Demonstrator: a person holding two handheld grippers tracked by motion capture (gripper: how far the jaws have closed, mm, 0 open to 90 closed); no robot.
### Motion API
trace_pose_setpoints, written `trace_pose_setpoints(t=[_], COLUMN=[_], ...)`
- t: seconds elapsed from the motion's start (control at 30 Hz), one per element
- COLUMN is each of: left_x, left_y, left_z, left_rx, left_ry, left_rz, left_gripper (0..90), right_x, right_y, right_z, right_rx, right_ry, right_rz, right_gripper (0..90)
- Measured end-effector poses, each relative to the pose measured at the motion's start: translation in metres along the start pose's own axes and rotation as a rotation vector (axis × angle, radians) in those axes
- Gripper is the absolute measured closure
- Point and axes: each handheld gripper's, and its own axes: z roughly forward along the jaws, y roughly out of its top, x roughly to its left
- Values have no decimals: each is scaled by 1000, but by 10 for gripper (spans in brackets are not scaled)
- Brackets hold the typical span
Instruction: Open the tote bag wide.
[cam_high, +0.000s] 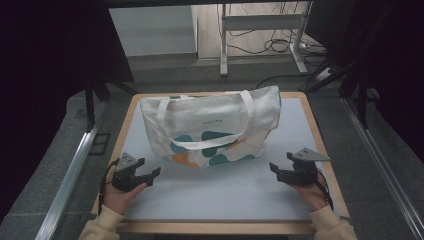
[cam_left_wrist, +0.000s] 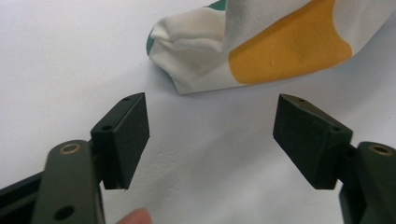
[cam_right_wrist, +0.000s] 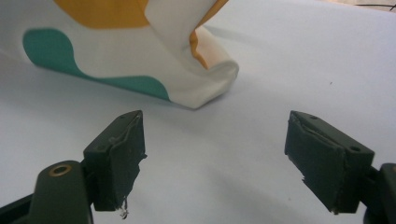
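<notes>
A cream canvas tote bag (cam_high: 210, 127) printed with teal and orange shapes is seen lying on its side across the upper middle of the high view, on the pale sheet covering the wooden-edged surface (cam_high: 235, 192). Its mouth is turned toward the upper edge of the frame, and whether anything is held inside cannot be told, since the fabric is closed over the interior. One white handle (cam_high: 210, 142) is draped in a loop down across the printed face, and small lettering is carried near the middle of the bag. The left tongs (cam_high: 152, 173) are held low in the lower left of the high view, gripped by a hand (cam_high: 120, 197) in a cream sleeve, and are pointed toward the bag's lower left corner. In the left gripper view the two black pads are shown spread wide apart with nothing between them, and a folded corner of the bag (cam_left_wrist: 205, 65) with an orange patch is seen beyond them in the upper middle, apart from the pads. The right tongs (cam_high: 274, 169) are held in the lower right of the high view by the other hand (cam_high: 312, 192) and are aimed toward the bag's lower right corner. In the right gripper view their worn pads are likewise shown wide open and empty, with the bag's crumpled corner (cam_right_wrist: 205, 81), teal and orange printed, lying on the sheet just beyond them.
</notes>
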Motion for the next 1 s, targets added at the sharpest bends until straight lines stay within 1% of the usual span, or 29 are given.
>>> trace_pose_setpoints(t=[0.07,0.2,0.3,0.37,0.47,0.6,0.73,0.83,1.0], left_x=[1,3,4,5,6,6,6,6,6], left_y=[1,2,1,0,1,2,3,3,7], left_z=[0,-1,-4,-5,-7,-8,-6,-6,-10], left_rx=[3,-2,-2,-3,-11,-17,-10,-9,-25], left_ry=[-19,-20,-19,-21,-14,-4,4,5,10], left_rz=[-6,-6,-15,-26,-38,-32,-27,-28,-33], left_gripper=[287,307,319,322,314,297,283,273,264], right_x=[-1,-2,-2,-1,1,2,2,3,4], right_y=[0,0,0,1,3,4,8,10,13], right_z=[-1,-1,0,0,-1,-1,-6,-7,-9], right_rx=[-1,6,10,10,4,6,-14,-18,-24], right_ry=[2,0,-2,-3,1,3,3,5,10], right_rz=[6,6,6,-4,-12,-19,-24,-25,-24], right_gripper=[200,201,200,201,202,205,212,213,215])
